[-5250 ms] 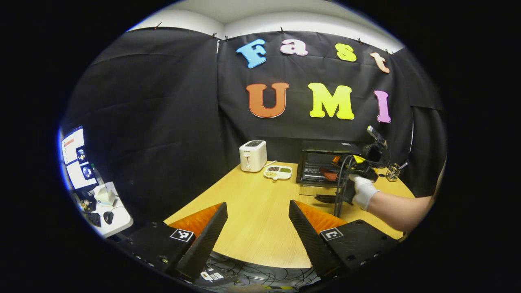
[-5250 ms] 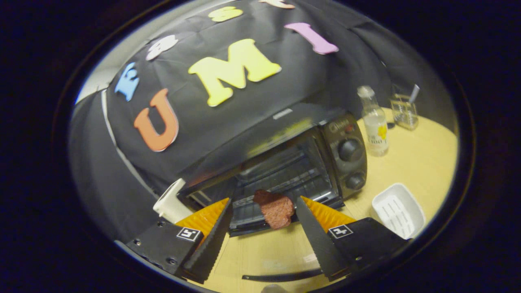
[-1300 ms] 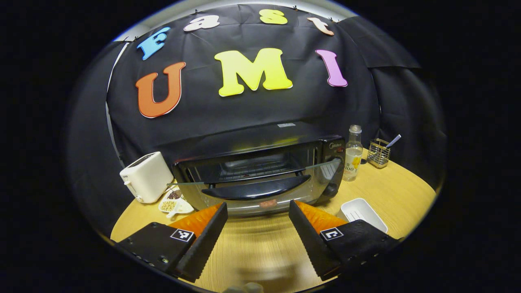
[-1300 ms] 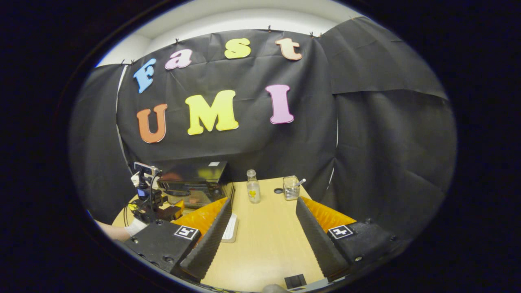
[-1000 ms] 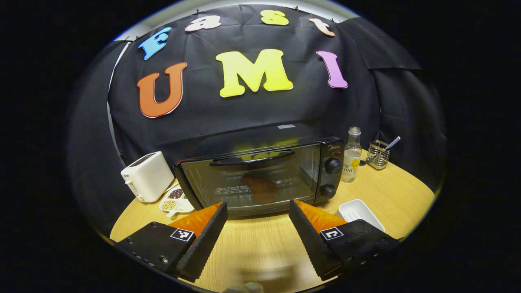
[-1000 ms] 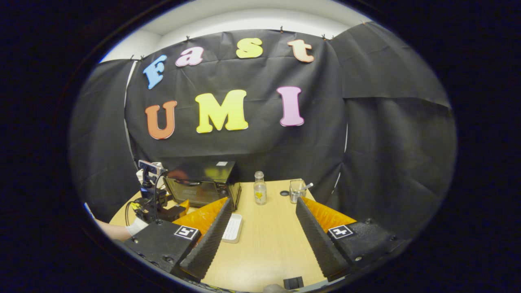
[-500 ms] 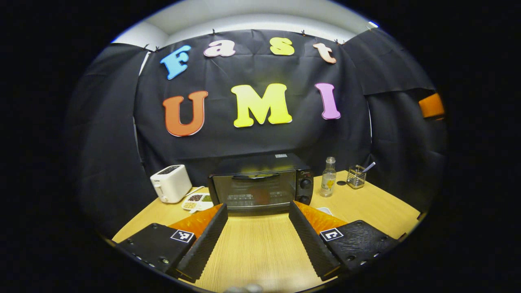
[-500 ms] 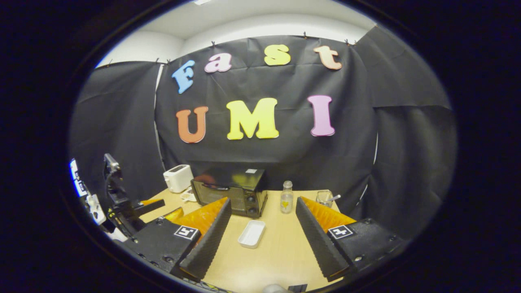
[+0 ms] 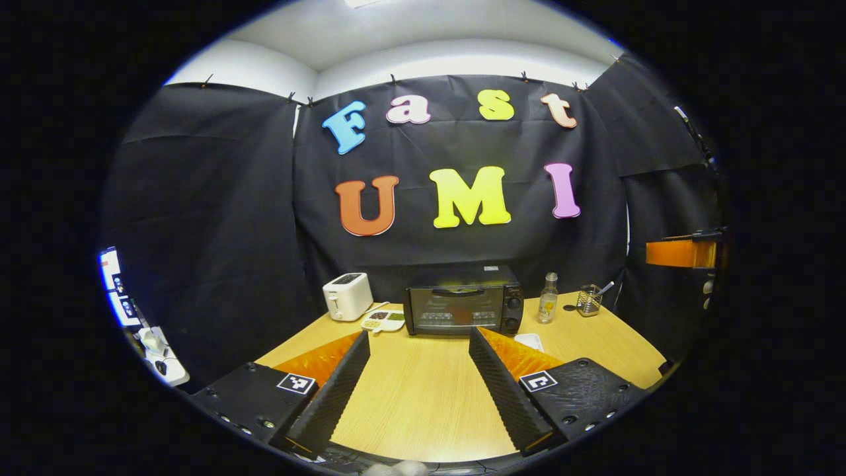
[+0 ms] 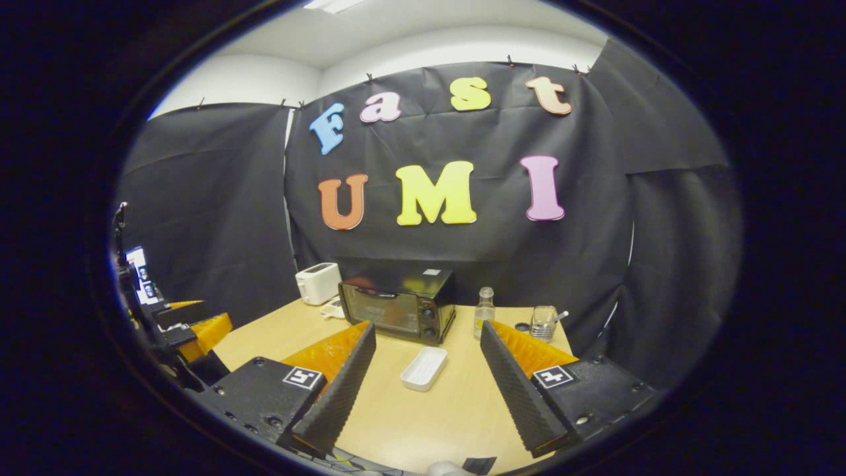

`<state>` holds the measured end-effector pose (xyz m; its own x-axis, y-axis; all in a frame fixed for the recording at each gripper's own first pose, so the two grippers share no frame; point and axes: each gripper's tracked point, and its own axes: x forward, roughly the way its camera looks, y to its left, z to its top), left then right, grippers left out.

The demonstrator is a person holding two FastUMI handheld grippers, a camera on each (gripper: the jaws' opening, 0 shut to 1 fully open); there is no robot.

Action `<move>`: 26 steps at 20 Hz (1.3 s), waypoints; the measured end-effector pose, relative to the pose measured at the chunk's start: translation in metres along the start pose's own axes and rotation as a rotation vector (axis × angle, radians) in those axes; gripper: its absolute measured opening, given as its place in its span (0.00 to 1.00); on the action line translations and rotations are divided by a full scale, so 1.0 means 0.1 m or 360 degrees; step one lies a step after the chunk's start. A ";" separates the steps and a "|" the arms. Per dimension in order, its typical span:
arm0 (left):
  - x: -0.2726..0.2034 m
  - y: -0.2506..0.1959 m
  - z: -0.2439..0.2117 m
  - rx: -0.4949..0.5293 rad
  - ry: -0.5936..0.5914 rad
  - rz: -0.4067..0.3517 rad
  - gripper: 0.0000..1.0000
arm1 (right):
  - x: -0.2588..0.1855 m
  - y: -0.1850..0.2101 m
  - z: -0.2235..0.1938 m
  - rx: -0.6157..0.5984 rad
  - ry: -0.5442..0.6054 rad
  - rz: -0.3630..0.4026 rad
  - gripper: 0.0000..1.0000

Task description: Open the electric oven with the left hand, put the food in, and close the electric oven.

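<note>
Black electric oven [image 9: 462, 309] is sitting door-closed at the wooden table's [image 9: 410, 396] far edge, food apparently inside, while left gripper [image 9: 419, 380] and right gripper [image 10: 426, 383] are hovering well back, fingers apart and empty, suggesting the job is done.

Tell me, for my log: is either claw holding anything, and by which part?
Nothing is held: the left claw and right claw are open above the table.
</note>
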<state>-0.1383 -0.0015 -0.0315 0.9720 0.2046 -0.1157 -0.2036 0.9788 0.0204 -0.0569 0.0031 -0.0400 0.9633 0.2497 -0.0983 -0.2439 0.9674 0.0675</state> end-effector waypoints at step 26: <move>-0.34 0.30 0.37 0.0003 -0.0128 -0.0339 0.96 | -0.94 0.42 0.19 0.0024 -0.0148 -0.0447 0.96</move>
<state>-0.1735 0.0206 0.0103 0.9992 -0.0071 -0.0382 0.0073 1.0000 0.0061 -0.1551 0.0199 -0.0088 0.9992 -0.0331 -0.0241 0.0346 0.9973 0.0655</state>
